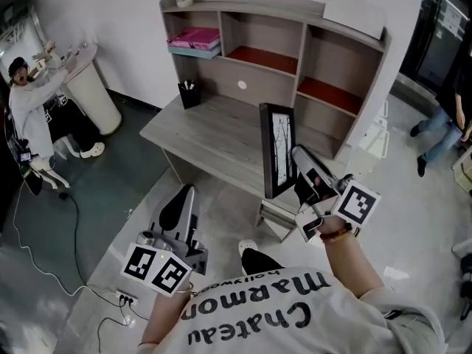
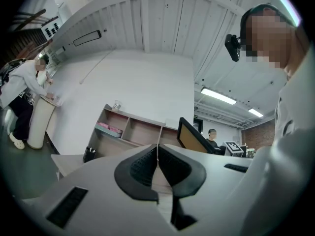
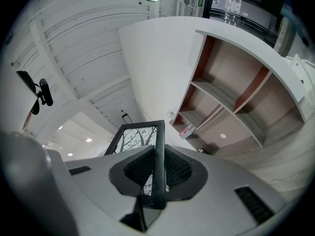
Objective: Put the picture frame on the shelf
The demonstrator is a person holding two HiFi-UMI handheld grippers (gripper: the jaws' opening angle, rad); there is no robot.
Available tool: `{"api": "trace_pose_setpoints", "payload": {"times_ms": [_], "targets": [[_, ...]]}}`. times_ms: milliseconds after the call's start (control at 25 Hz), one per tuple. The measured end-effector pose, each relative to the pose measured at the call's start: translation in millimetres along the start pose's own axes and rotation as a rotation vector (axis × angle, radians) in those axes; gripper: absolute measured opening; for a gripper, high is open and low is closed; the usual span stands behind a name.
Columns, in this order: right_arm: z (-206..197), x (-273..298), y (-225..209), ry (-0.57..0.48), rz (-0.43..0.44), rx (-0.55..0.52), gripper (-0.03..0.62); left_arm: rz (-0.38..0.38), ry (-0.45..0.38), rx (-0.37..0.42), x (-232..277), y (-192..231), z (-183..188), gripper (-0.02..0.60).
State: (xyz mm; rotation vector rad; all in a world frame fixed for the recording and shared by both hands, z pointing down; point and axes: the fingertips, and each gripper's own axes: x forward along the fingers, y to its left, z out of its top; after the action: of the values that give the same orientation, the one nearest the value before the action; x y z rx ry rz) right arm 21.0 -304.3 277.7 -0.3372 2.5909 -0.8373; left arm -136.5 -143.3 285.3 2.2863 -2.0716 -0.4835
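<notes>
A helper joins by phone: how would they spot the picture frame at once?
Find the grey wooden desk with the shelf unit along its back. Before its right half, the right gripper clamps the picture frame upright. It is flat, black-rimmed, with a bare-tree print, unlike anything resting on the desk.

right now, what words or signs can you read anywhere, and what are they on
"Chateau Marmon", last letter unclear: upside down on the person's shirt.
"Hollywood": small, upside down, on the same shirt.
Small green sign in the right gripper view: too small to read.
Marker cubes: black-and-white squares only, no words.
</notes>
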Motion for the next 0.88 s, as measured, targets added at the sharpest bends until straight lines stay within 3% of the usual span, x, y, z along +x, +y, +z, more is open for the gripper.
{"api": "trace_pose_setpoints", "payload": {"times_ms": [280,560,880], "targets": [[-7,-9,-1,0.009,-0.013,0.014,0.064,0.003,0.019,-0.005,-14,-8,-3,0.023],[-22,14,16,0.128,0.079,0.096,0.064,0.179,0.016,-0.006,-52,-17,21,0.023],[-15,12,8,0.079,0.021,0.074,0.064,0.122,0.036,-0.022,-37,-1,18,0.023]]}}
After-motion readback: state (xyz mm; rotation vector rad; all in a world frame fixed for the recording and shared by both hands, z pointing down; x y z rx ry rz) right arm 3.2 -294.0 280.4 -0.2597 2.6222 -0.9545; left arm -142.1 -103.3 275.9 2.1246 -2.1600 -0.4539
